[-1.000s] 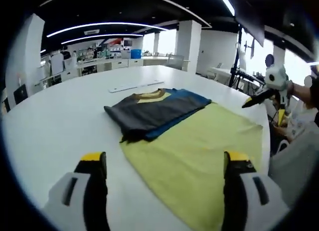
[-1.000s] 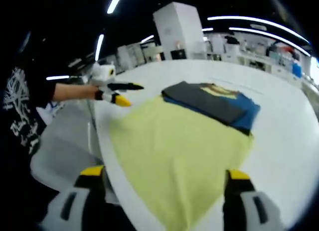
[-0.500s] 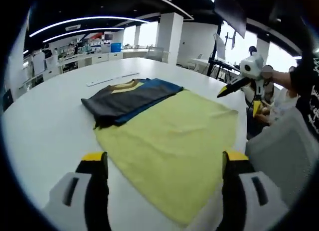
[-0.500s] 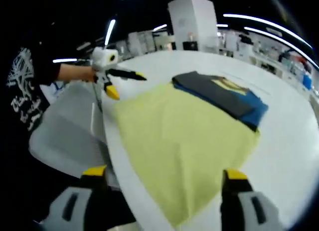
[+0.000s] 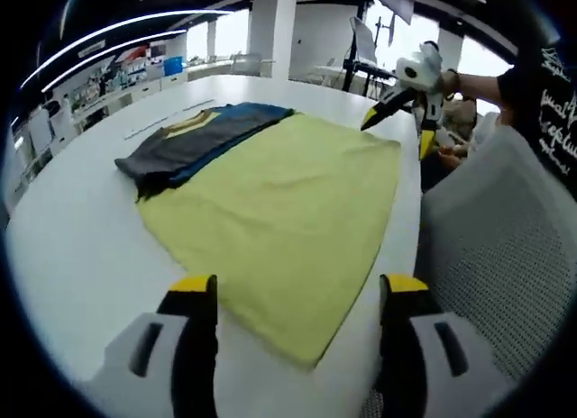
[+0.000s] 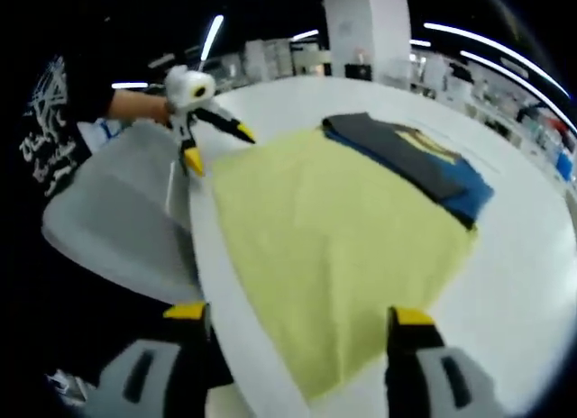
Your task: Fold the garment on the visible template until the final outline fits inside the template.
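Observation:
A folded garment [image 5: 194, 139], dark grey and blue with a yellow collar patch, lies at the far end of a yellow template cloth [image 5: 270, 193] on the white table [image 5: 72, 247]. My left gripper [image 5: 299, 287] hangs open over the cloth's near corner, holding nothing. The right gripper [image 5: 394, 139] shows at the cloth's right corner, held by a hand, jaws apart. In the right gripper view the garment [image 6: 415, 161] is far right on the cloth [image 6: 334, 229]. My right gripper [image 6: 297, 314] is open over the near edge. The left gripper [image 6: 221, 152] hovers at the far left corner.
A grey mesh chair [image 5: 505, 247] stands against the table's edge beside the cloth, also seen as the chair [image 6: 117, 211]. A person's dark sleeve [image 6: 54, 103] is behind it. A thin white strip [image 5: 167, 119] lies beyond the garment. Counters and columns line the background.
Both views have drawn back and tilted toward the table's near edge, so more chair and cloth show. The garment and cloth lie as before. Both grippers have stayed open.

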The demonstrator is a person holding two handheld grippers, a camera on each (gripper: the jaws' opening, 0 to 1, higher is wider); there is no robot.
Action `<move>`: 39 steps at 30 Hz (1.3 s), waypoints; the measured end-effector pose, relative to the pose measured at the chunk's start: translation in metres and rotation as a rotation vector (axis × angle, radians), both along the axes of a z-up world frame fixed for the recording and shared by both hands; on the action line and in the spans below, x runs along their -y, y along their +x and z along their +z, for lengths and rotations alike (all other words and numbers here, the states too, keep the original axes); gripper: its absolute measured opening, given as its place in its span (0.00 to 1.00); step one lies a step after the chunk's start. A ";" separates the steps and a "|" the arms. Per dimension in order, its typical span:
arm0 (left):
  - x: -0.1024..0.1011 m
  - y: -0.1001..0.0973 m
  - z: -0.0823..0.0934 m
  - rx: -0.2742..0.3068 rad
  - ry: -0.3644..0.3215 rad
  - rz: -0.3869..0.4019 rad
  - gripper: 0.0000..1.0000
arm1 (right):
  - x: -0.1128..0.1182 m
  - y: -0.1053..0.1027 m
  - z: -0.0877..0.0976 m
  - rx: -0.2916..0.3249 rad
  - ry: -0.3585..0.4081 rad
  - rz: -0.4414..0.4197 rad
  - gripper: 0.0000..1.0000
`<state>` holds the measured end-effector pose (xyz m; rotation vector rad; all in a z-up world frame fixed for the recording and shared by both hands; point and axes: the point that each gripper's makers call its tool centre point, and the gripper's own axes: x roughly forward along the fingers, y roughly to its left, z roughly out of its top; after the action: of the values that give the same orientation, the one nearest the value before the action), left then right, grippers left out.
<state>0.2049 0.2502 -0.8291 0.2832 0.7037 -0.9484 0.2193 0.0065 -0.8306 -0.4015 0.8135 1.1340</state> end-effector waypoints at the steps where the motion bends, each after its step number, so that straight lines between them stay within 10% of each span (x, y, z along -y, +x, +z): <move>1: 0.001 -0.002 0.000 0.001 0.006 -0.008 0.67 | 0.001 0.000 -0.001 0.006 -0.009 0.005 0.74; 28: -0.011 0.003 -0.013 0.017 0.127 -0.079 0.47 | 0.021 0.006 -0.020 0.071 -0.170 0.133 0.41; 39: -0.013 0.008 -0.011 0.019 0.134 -0.057 0.22 | 0.014 0.000 -0.018 0.128 -0.216 0.230 0.02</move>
<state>0.2124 0.2636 -0.8397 0.4318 0.7464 -0.9534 0.2196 -0.0072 -0.8484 -0.7562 0.7933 1.2221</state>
